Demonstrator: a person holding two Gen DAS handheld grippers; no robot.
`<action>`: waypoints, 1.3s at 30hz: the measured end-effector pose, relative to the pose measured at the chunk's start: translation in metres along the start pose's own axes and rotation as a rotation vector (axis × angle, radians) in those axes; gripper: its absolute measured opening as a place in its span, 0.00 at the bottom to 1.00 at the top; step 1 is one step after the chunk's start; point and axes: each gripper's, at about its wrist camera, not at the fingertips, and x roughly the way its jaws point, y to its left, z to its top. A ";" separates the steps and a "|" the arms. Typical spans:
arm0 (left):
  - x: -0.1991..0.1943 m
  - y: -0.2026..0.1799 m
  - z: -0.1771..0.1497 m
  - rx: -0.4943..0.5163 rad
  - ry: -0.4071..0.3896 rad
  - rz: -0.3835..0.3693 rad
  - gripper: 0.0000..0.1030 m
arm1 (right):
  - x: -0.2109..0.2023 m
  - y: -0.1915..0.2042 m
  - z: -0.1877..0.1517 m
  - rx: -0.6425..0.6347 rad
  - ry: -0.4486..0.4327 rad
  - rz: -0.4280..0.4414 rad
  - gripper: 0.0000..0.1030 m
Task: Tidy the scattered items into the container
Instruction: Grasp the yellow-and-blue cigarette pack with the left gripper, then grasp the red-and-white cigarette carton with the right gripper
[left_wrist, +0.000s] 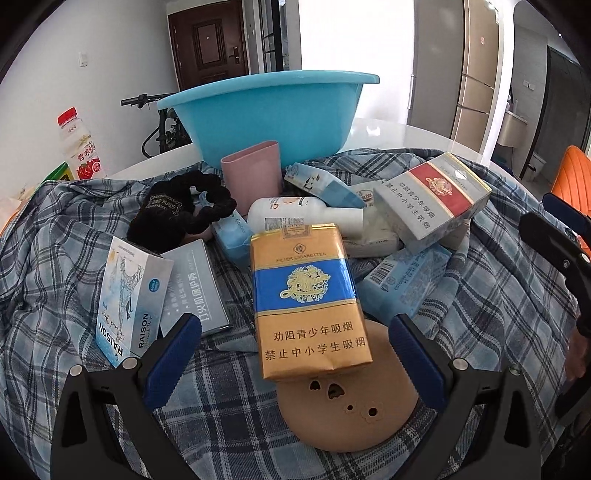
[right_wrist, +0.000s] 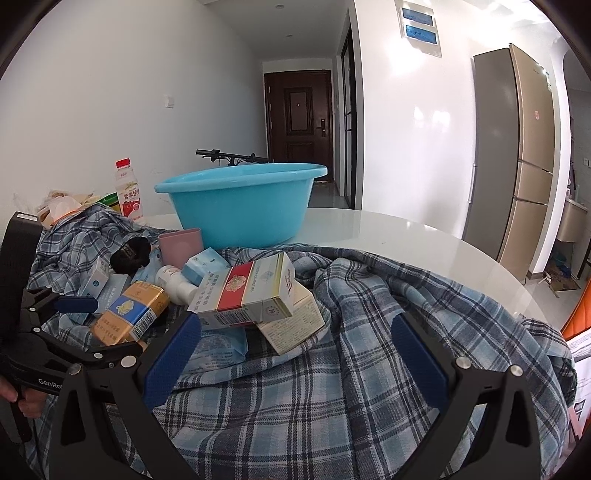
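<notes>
Approach step: left gripper (left_wrist: 295, 354), jaws wide open, lined up w/ yellow pack (left_wrist: 306, 299) atop the pile on the cloth (left_wrist: 229, 417); right gripper (right_wrist: 295, 358) open & empty; next, close, carry to basin (left_wrist: 269, 110) behind.

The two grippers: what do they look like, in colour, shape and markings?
Both are alike. The left gripper and the right gripper have black angular frames with silver rivets and two flat fingers with dark blue ribbed pads. White letters "GenRo" show on the left one's body in the right wrist view.
</notes>
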 end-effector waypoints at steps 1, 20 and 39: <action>0.001 0.000 0.000 -0.002 0.001 0.001 1.00 | 0.000 0.000 0.000 -0.001 0.000 -0.001 1.00; 0.008 0.007 0.000 -0.050 0.003 0.004 0.92 | 0.003 -0.001 0.000 -0.007 0.013 0.005 1.00; -0.032 0.009 -0.009 -0.027 -0.068 -0.028 0.56 | 0.024 0.047 0.010 -0.179 0.070 0.016 1.00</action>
